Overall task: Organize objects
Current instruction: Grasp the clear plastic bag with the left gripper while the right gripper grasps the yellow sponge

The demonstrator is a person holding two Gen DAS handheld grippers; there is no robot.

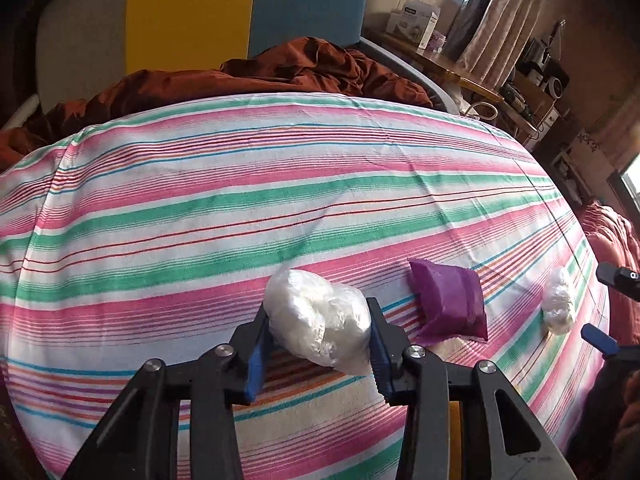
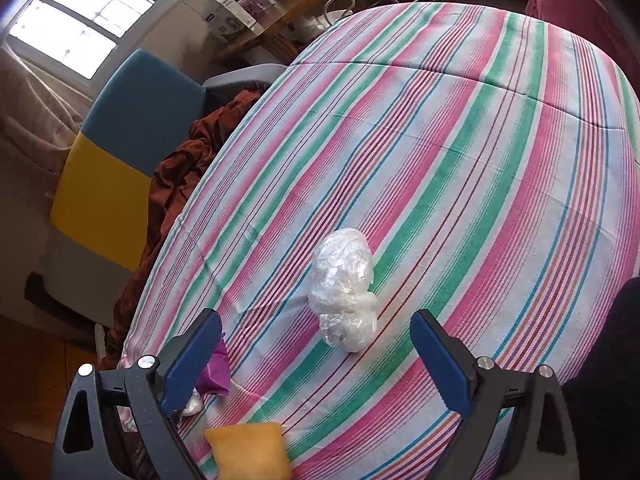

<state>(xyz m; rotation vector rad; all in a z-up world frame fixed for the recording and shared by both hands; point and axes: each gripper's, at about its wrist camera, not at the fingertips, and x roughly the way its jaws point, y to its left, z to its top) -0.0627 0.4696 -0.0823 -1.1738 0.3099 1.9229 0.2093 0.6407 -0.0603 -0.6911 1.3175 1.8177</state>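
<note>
We see a bed covered by a striped sheet (image 1: 280,184) in pink, green and white. Our left gripper (image 1: 318,340) is clamped on a white plastic-wrapped bundle (image 1: 320,320), its blue pads pressed against both sides of it, near the sheet's near edge. Just beside it, toward the right, a purple packet (image 1: 450,304) lies flat on the sheet, and further along the same near edge, close to the right-hand side, lies a second white wrapped bundle (image 1: 558,300).

Our right gripper (image 2: 316,348) has its jaws wide apart, with nothing pressed between them; the second bundle (image 2: 346,292) lies on the sheet (image 2: 460,160) just ahead of its fingers, touching neither. A yellow packet (image 2: 250,450) sits at the near edge, below that gripper. A rust-brown blanket (image 1: 256,80) is bunched along the sheet's far edge.
</note>
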